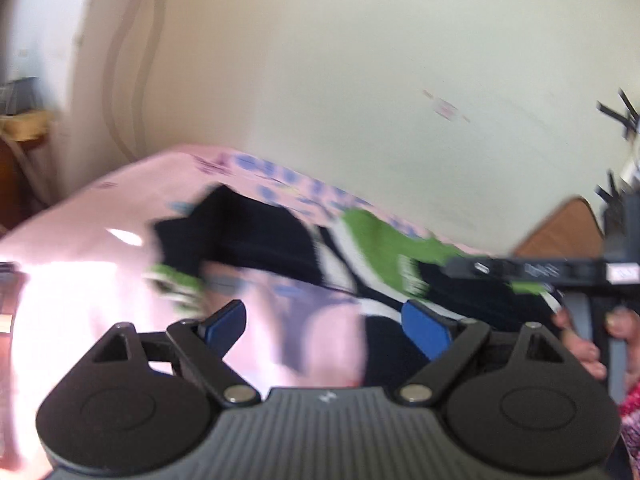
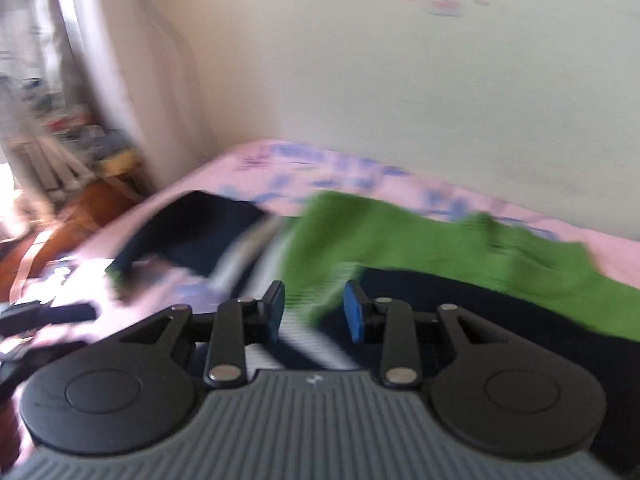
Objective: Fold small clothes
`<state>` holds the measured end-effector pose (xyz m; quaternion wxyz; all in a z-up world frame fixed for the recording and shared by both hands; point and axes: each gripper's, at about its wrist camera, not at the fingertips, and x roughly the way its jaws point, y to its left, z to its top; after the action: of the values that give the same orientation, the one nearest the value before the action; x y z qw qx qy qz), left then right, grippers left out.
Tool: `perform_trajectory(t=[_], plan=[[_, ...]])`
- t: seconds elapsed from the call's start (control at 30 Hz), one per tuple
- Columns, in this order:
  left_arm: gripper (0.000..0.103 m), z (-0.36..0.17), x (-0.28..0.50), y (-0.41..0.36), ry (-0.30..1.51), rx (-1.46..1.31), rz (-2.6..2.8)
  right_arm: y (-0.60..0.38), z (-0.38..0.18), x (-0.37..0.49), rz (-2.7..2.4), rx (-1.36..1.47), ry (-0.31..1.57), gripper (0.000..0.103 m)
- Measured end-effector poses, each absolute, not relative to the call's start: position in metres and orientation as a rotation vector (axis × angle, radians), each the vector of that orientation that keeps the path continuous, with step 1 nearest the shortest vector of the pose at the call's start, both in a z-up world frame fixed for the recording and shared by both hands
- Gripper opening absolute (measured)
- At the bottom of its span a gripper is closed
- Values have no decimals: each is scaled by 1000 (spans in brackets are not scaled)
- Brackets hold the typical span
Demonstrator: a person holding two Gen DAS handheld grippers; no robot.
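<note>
Pale greenish wall [image 1: 400,60] fills the background behind everything, and below it the bed's pink sheet [image 1: 80,300] with its blue print spreads across both of my views, blurred. One small garment [image 2: 400,232] lies crumpled on that sheet, near the wall side of the bed: it is green, navy and white-striped, and I cannot tell from the smear whether it is a single piece or more than one. On the sheet the navy part sits toward the left and the green part toward the right, with white stripes between. A strip of brown wood [image 1: 560,228] shows at the sheet's right end in my left view, and a cluttered, unreadable corner lies off the sheet's left end in my right view. My left gripper [image 1: 328,320] is spread wide just over the sheet; its left blue pad is over bare pink cloth, its right pad over the navy edge of the garment, and nothing is pinched between them. My right gripper [image 2: 314,312] stands at a narrow gap, aimed down at the garment; striped and green fabric shows in that gap, but I cannot tell whether the pads press on it. Part of my right hand [image 1: 588,344] shows wrapped round a grey handle, beside the sheet's right end.
</note>
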<state>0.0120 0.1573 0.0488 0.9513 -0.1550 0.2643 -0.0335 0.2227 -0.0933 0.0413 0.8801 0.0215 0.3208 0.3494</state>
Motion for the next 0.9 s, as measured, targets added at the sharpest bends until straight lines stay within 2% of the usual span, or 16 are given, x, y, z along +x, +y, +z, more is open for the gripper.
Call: perform_trajectory(t=[0.23, 0.43, 0.5, 0.6, 0.67, 0.7, 0.73, 0.77, 0.8, 0.87, 0.9], plan=[[88, 47, -5, 221, 437, -452, 159, -60, 51, 228, 661, -15, 665, 38], [88, 32, -23, 191, 439, -403, 30, 40, 60, 208, 829, -308, 606, 42], [88, 24, -35, 176, 444, -364, -2, 66, 57, 211, 878, -339, 658, 42], [88, 27, -48, 161, 388, -286, -20, 92, 54, 234, 970, -161, 863, 43], [89, 26, -51, 154, 358, -241, -33, 113, 47, 244, 987, -113, 942, 54], [89, 26, -49, 151, 361, -228, -48, 122, 43, 245, 985, -123, 955, 64], [89, 26, -50, 148, 354, -215, -60, 131, 38, 245, 976, -157, 956, 70], [89, 27, -51, 146, 340, -200, -65, 140, 33, 245, 963, -197, 955, 70], [89, 27, -50, 144, 329, -186, -61, 146, 27, 245, 944, -228, 962, 67], [89, 27, -50, 140, 328, -170, -49, 148, 20, 247, 915, -245, 1001, 26], [89, 26, -51, 139, 322, -165, -46, 144, 24, 247, 911, -230, 988, 17]])
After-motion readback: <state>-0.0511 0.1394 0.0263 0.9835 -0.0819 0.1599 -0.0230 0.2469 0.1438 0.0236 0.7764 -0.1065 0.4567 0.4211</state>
